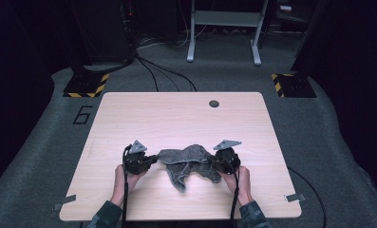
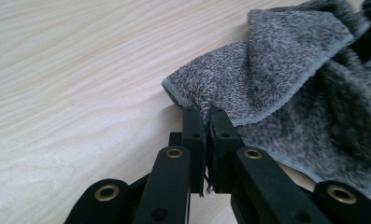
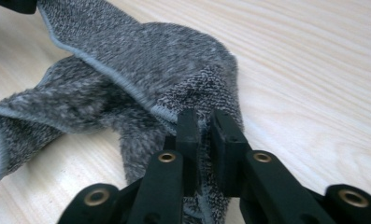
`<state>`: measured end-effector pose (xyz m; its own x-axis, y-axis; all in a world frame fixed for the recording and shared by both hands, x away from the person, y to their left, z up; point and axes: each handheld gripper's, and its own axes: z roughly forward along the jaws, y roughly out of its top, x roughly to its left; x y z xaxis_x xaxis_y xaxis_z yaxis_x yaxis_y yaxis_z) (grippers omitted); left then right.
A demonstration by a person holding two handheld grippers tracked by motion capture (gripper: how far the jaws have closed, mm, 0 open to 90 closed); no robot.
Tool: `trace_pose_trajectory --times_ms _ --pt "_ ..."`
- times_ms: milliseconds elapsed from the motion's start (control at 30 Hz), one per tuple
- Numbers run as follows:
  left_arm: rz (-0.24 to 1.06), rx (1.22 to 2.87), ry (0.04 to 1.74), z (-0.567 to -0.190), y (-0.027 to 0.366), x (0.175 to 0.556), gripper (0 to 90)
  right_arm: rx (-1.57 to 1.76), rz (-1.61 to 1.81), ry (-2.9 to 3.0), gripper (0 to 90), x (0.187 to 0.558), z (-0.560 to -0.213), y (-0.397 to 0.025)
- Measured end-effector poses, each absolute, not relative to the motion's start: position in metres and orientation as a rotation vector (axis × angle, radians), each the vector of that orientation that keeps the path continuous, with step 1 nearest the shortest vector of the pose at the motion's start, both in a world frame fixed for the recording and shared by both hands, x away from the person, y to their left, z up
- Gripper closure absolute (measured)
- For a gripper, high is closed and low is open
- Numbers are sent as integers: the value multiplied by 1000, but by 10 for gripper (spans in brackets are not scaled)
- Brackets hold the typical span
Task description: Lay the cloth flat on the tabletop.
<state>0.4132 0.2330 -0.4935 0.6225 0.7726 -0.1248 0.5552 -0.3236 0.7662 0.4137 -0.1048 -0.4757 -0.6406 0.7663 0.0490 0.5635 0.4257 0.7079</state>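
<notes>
The light wooden table (image 1: 176,114) is bare from the grey terry towel (image 1: 186,161) out to its far edge, where only a small dark round grommet (image 1: 214,103) sits, so there is plenty of open room beyond the towel for spreading or dragging it. The towel lies crumpled near the table's front edge, between the two grippers, with one corner trailing down toward the person.

It looks soft, light and limp: it should sag and fold wherever it is not held, and its looped pile should give the jaws good friction. The stitched hem is the firmest place to take it.

The left gripper (image 2: 205,114) has its jaws closed on the towel's hemmed left corner. The right gripper (image 3: 204,119) is likewise clamped on a hemmed edge at the towel's right side, fabric bunched between its jaws. Pulling the two apart should draw the cloth flat.
</notes>
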Motion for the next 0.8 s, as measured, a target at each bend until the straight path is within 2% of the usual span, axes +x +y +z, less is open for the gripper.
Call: trace_pose_trajectory --times_ms 167,200,233,267,300,333,433,467,567,633,700,733,800 --pt "355 2014 1085 -491 235 428 873 1232 1043 2319 834 411 -471 -115" --pt "351 2002 1110 -490 234 430 868 1243 1051 2304 820 411 -470 -118" --pt "349 1993 1118 -489 233 431 855 1255 1060 2295 755 411 -469 -119" --pt "335 1979 1130 -487 232 429 814 1267 1051 2299 722 411 -469 -120" --pt "317 1982 1136 -486 231 425 675 1259 1050 2288 699 410 -469 -121" --pt "307 1979 1131 -484 230 419 594 1255 1048 2277 654 407 -467 -122" --pt "294 1957 1122 -482 227 397 423 1235 1075 2258 581 397 -464 -129" --pt "286 1954 1115 -482 225 390 418 1236 1071 2262 537 394 -463 -129" --pt "249 1964 1057 -480 211 373 363 1208 1052 2280 521 389 -465 -124" --pt "223 2006 992 -481 192 365 350 1200 1009 2294 561 393 -470 -121" --pt "220 2072 936 -484 174 360 352 1220 999 2302 659 398 -475 -119" --pt "219 2120 907 -488 163 360 369 1223 1000 2302 699 400 -477 -119" --pt "191 2175 874 -498 150 364 480 1245 995 2301 769 404 -482 -119"
